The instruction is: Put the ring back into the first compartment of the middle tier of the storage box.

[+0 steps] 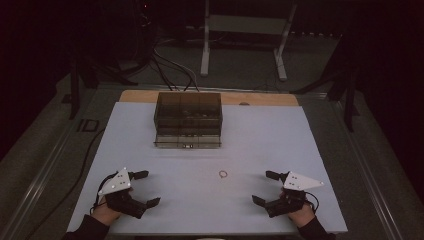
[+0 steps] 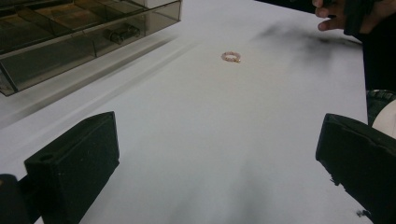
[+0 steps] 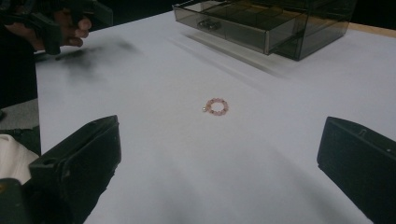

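Dim room, white table (image 1: 150,150); smoky plastic drawer box (image 1: 188,119) at far middle, bottom drawer pulled out. Small pink beaded ring (image 1: 223,174) lay flat on bare table, centred between hands, well apart from box. Left gripper (image 1: 145,189) and right gripper (image 1: 262,186) rested near front edge, both spread wide, holding nothing. Likely step: pick up ring. Best approached low from right, jaws straddling beads, closed gently; thin loop probably prone to sliding, slipping out
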Available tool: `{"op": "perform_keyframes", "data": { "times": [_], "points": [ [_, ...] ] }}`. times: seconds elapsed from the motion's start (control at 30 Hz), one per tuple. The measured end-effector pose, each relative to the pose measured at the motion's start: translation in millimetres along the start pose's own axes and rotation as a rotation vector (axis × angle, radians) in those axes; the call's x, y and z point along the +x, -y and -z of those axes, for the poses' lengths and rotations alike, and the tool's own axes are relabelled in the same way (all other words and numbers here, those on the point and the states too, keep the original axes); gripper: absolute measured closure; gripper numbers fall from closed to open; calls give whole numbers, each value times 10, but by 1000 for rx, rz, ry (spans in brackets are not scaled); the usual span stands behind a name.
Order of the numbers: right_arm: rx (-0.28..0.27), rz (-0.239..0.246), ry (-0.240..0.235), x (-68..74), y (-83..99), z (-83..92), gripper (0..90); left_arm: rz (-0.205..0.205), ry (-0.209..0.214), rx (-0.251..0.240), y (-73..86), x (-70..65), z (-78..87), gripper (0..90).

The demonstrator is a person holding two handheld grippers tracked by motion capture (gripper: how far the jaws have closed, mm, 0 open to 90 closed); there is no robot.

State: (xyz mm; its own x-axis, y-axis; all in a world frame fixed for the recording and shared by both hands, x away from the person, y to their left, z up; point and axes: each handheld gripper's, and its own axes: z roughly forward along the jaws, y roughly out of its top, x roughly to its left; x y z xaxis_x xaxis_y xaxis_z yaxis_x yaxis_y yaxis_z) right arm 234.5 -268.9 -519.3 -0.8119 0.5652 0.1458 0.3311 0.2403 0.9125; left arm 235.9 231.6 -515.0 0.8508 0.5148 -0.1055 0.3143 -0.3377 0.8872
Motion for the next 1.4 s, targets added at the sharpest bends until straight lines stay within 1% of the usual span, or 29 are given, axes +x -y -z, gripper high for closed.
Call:
{"op": "perform_keyframes", "data": {
  "times": [0.4,0.77,0.9,0.97,1.13,1.2,1.27,1.4],
  "points": [
    [14,8,13,12,-5,-16,0,-5,7,3,6,-2,-3,9],
    [17,13,20,24,-15,-23,0,-4,24,12,2,-9,-14,9],
    [16,12,19,31,-23,-23,0,-6,38,9,-7,-17,-26,9],
    [14,12,18,39,-28,-25,0,-7,47,6,-15,-10,-35,9],
    [12,8,21,41,-28,-28,0,-5,45,-4,-54,5,-40,9],
    [13,7,24,37,-27,-29,0,-13,42,-8,-75,5,-42,9],
    [12,8,25,37,-27,-28,0,-12,40,-9,-97,2,-51,9],
    [7,7,27,37,-29,-27,0,-19,47,-8,-156,-9,-77,9]
  ]
}}
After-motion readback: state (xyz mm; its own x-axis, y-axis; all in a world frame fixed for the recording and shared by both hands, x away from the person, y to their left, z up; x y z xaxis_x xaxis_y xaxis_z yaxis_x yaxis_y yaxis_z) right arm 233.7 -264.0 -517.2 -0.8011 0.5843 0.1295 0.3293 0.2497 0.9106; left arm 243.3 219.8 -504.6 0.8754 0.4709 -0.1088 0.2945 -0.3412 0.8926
